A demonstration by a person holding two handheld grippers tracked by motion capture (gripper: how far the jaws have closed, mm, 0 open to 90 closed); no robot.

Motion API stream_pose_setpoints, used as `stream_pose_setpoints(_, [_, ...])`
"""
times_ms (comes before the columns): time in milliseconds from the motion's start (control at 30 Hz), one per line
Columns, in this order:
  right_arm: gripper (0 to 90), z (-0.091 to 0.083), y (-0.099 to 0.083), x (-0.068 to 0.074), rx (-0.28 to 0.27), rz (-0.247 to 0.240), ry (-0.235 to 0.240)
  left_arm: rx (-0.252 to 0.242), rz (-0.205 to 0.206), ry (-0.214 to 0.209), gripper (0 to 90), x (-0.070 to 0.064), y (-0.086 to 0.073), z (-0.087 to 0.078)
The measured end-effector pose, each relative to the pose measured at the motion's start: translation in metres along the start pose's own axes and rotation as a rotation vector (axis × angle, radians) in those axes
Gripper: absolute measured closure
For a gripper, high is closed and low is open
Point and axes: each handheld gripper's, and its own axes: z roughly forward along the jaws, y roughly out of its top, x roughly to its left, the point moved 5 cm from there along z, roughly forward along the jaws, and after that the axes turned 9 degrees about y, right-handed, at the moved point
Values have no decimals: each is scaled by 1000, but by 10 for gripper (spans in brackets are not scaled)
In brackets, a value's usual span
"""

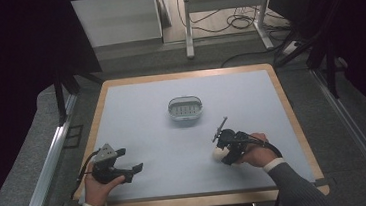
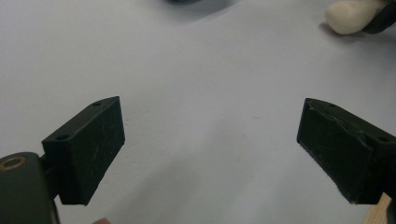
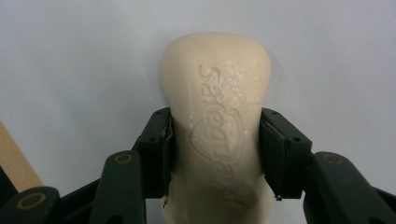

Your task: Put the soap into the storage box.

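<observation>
A cream bar of soap (image 3: pixel 217 126) with embossed lettering lies between the jaws of my right gripper (image 3: pixel 215 149), which is shut on its waist. In the high view the soap (image 1: pixel 218 153) pokes out to the left of the right gripper (image 1: pixel 224 154), low over the pale blue mat at right of centre. The soap (image 2: pixel 349 16) also appears far off in the left gripper view. My left gripper (image 1: pixel 134 171) rests near the front left of the mat, and its jaws stand wide apart with nothing between them (image 2: pixel 210 149). A small oval grey soap dish (image 1: pixel 185 109) sits mid-table, beyond both grippers.
The pale blue mat (image 1: pixel 147 116) covers a wooden table whose edge (image 1: pixel 194 201) shows at the front. A white desk frame (image 1: pixel 223 9) and cables lie on the floor beyond the table. Metal rails (image 1: pixel 46 170) flank both sides.
</observation>
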Motion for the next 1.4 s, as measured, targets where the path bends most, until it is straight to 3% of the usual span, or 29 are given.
stream_pose_setpoints(300, [489,-18,3,-1,-16,-7,-2,-6,-3,-1,81,1,1,-1])
stream_pose_setpoints(600, [489,-34,12,-12,-54,-9,-18,-2,0,-3,81,0,0,0])
stream_pose_setpoints(1400, [489,-55,37,-36,-125,-17,-29,7,-3,-4,83,-1,0,1])
